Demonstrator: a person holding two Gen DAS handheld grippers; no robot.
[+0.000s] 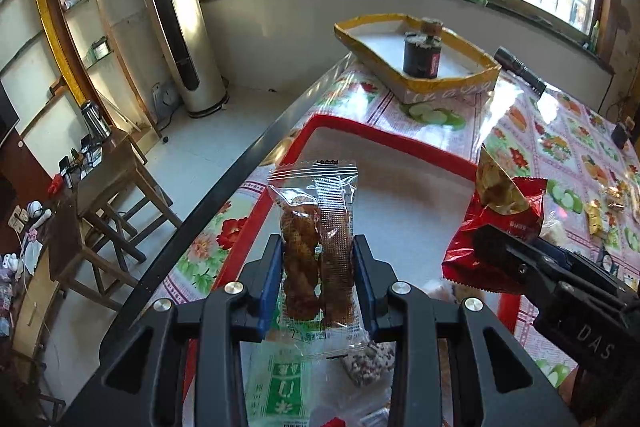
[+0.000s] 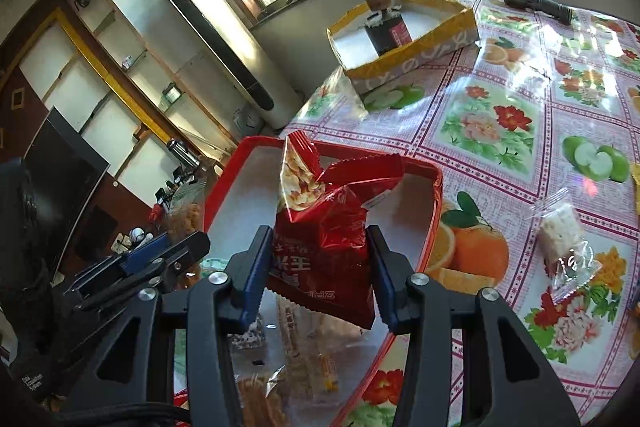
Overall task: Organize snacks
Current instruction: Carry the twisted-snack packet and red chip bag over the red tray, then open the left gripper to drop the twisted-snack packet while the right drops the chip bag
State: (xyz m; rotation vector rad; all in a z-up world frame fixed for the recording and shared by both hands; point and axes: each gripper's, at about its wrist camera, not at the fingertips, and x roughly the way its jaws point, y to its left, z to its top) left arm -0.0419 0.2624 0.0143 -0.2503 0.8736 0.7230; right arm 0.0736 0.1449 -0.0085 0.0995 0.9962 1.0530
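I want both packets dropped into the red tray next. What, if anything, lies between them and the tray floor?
Nothing visible blocks either drop. The left tongs hold the clear twist-snack packet and the right tongs the red bag, both above the red tray. Its far half is bare white; other packets lie only at its near end.

The green packet (image 1: 276,387) is getting cut off at the bottom edge, and the black gripper arms are hiding part of it.

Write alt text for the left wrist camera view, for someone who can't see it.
The left gripper is shut on a clear packet of brown twisted snacks, held above a red-rimmed tray. At right, the right gripper holds a red snack bag over the floral tablecloth.
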